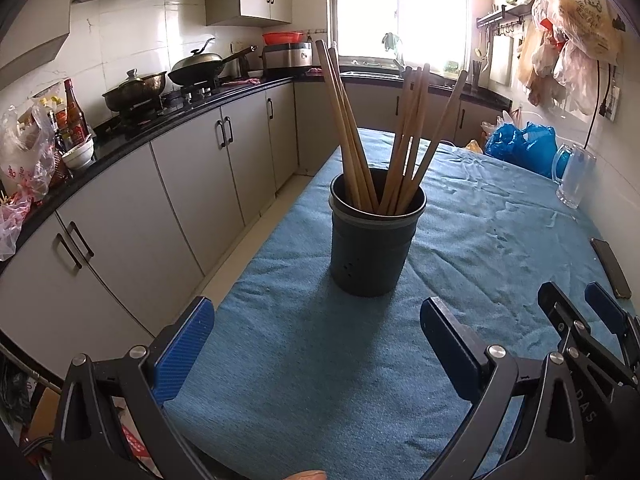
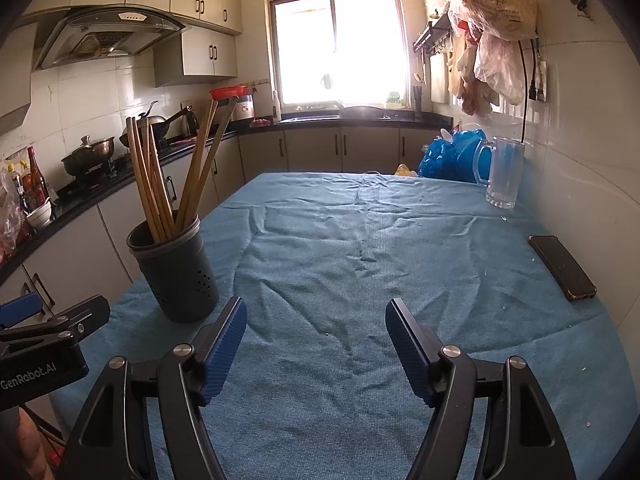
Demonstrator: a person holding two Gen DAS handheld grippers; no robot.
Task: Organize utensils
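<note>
A dark round utensil holder [image 1: 374, 240] stands upright on the blue tablecloth [image 1: 312, 360], with several wooden chopsticks [image 1: 408, 140] leaning in it. My left gripper [image 1: 316, 320] is open and empty, just in front of the holder. The right gripper [image 1: 576, 300] shows at the right edge of the left wrist view. In the right wrist view the holder [image 2: 174, 268] with chopsticks [image 2: 160, 176] stands at the left. My right gripper [image 2: 316, 320] is open and empty over the cloth [image 2: 360, 240], to the right of the holder. The left gripper [image 2: 52, 320] shows at the far left.
A black phone [image 2: 562, 266] lies near the table's right edge by the wall. A glass mug [image 2: 505, 172] and a blue plastic bag [image 2: 452, 156] stand at the far right corner. Kitchen cabinets [image 1: 132, 216] and a counter with pots [image 1: 136, 90] run along the left.
</note>
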